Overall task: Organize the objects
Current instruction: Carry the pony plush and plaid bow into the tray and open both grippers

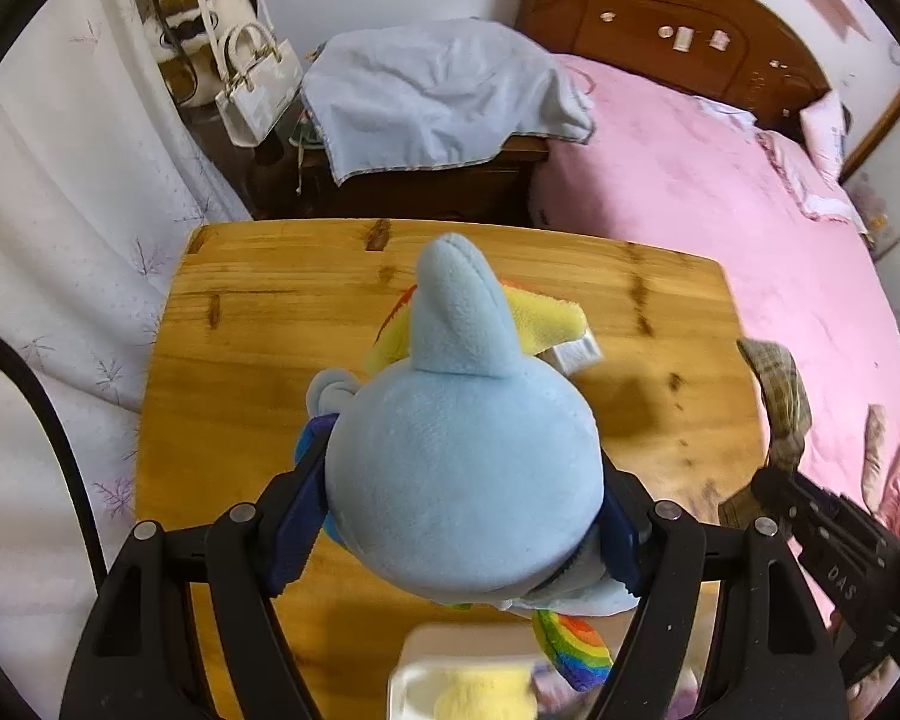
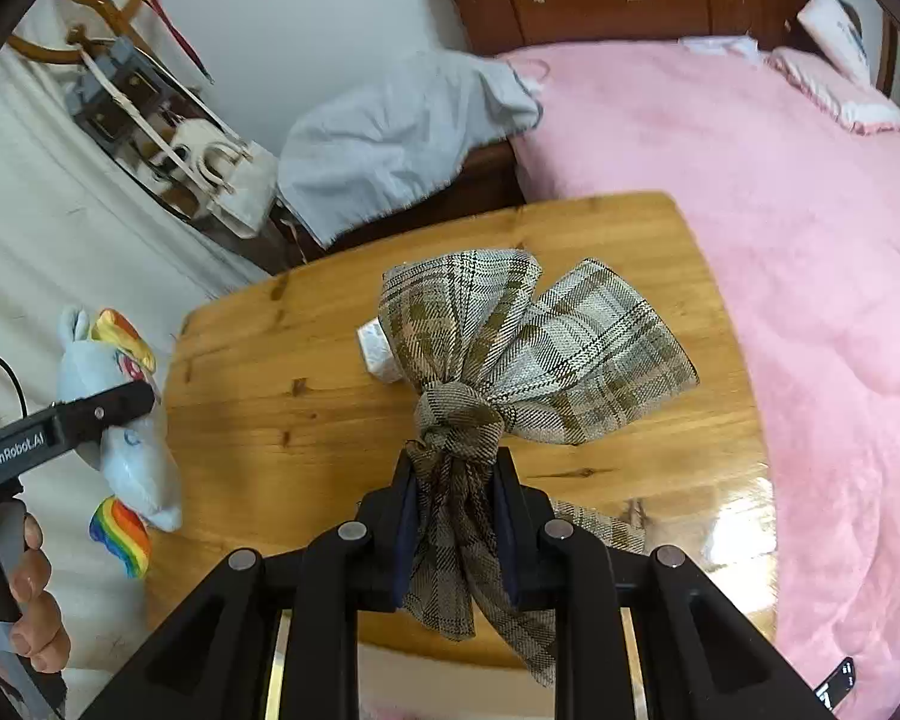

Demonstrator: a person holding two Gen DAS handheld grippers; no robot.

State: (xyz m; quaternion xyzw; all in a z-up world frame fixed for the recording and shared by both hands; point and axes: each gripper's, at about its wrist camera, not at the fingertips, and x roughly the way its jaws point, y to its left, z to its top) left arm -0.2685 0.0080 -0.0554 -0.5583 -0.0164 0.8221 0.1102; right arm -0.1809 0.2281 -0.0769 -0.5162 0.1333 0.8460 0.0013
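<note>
A light blue plush pony (image 1: 468,480) with a rainbow tail hangs above the wooden table (image 1: 258,324), and my left gripper (image 1: 463,447) is shut on its round body, blue pads pressing both sides. In the right wrist view the same pony (image 2: 132,456) appears at the left, one black finger (image 2: 102,411) across it and a person's hand (image 2: 30,588) below. My right gripper (image 2: 455,459) is shut on the knot and tails of a grey-brown plaid bow (image 2: 546,348), held above the table (image 2: 306,360). The bow (image 1: 777,396) also shows at the right edge of the left wrist view.
A pink bed (image 1: 720,198) borders the table's right side. Behind the table stands a dark nightstand draped with a pale blue cloth (image 1: 432,96), beside a white handbag (image 1: 252,96). A white box (image 1: 426,678) with something yellow in it lies below the pony. A small white item (image 2: 378,354) shows behind the bow.
</note>
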